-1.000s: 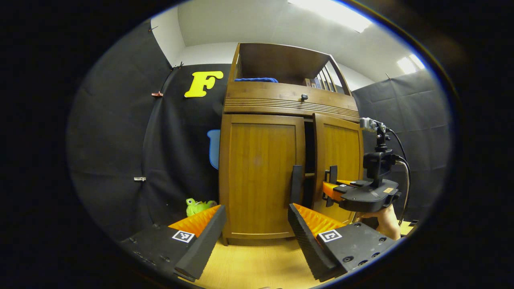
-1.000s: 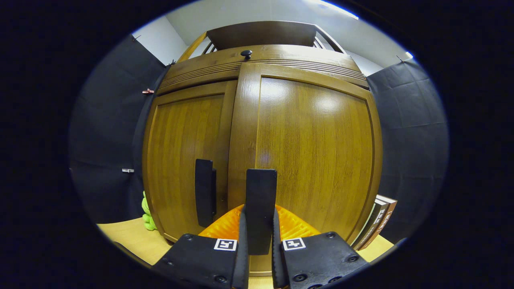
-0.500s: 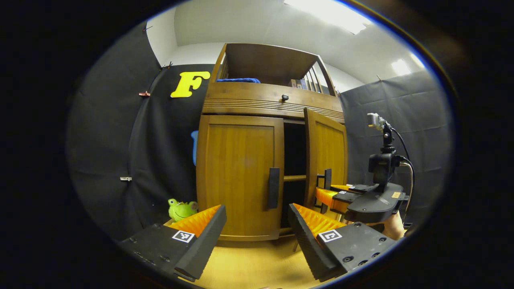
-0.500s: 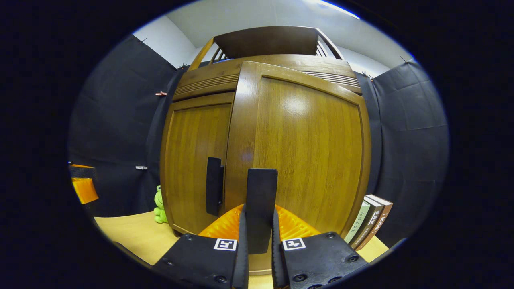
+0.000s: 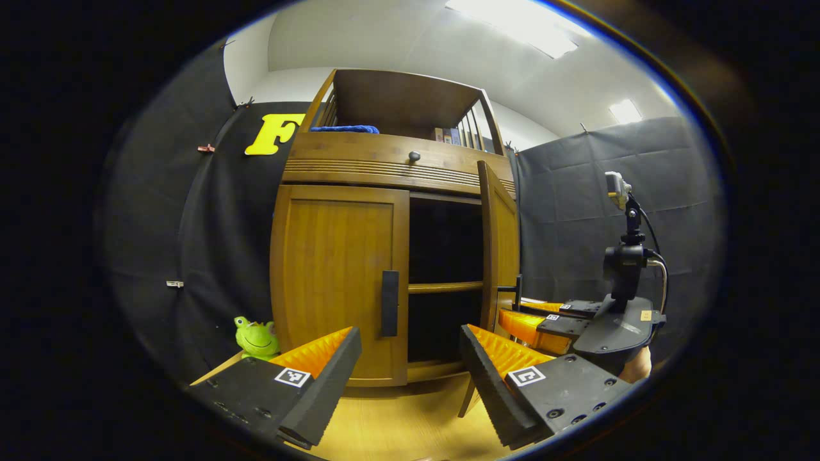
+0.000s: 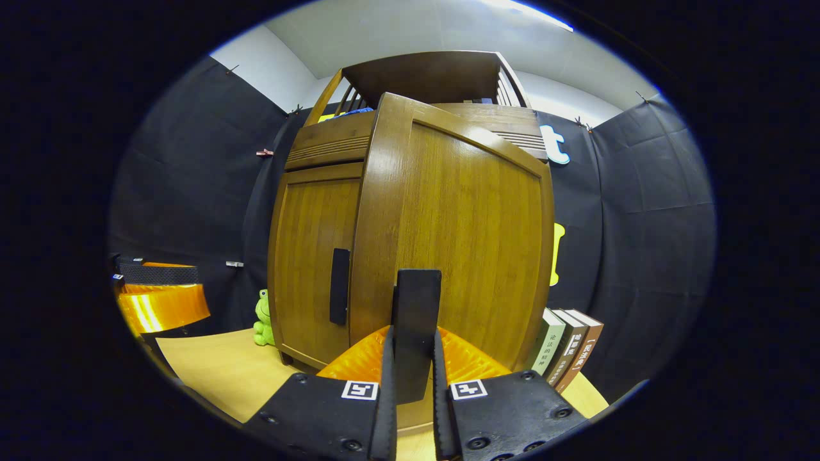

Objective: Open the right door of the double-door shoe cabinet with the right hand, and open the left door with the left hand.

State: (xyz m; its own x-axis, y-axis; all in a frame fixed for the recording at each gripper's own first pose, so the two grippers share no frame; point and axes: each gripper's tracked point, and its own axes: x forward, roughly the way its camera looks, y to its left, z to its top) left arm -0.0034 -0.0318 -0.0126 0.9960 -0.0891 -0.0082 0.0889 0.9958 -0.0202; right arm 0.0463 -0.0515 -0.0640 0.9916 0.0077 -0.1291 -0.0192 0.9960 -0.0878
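Two doors front the shoe cabinet (image 5: 384, 256), which stands on the table (image 5: 397, 429) against the booth wall. Its right door (image 5: 498, 246) stands swung well out, edge-on in the left gripper view at 3 o'clock of the dark opening. The left door (image 5: 339, 282) is shut, flush in its frame.

Right claw (image 6: 415, 378): closed on the right door handle (image 6: 416, 333), both fingers pressing its flat vertical bar. Left claw (image 5: 410, 358): wide open, holding nothing, short of the cabinet with the left door handle (image 5: 389, 312) at 12 o'clock between its fingers.

Handling, as judged: the doors are rigid wood panels on side hinges, of moderate weight, and should swing in an arc rather than pull straight. The handles are narrow, stiff, smooth bars; a grip across the mid-length of the bar is the sound hold, since a grip near its end may slip.

Left gripper view shows the interior shelf (image 5: 445, 287), a drawer knob (image 5: 414, 155), a blue cloth (image 5: 339, 129) on the top shelf and a hand (image 5: 634, 368) under the right claw. Right gripper view shows the outer face of the right door and books (image 6: 567, 349) at 4 o'clock of the cabinet. A green toy frog (image 5: 255, 337) sits at 8 o'clock of the cabinet.
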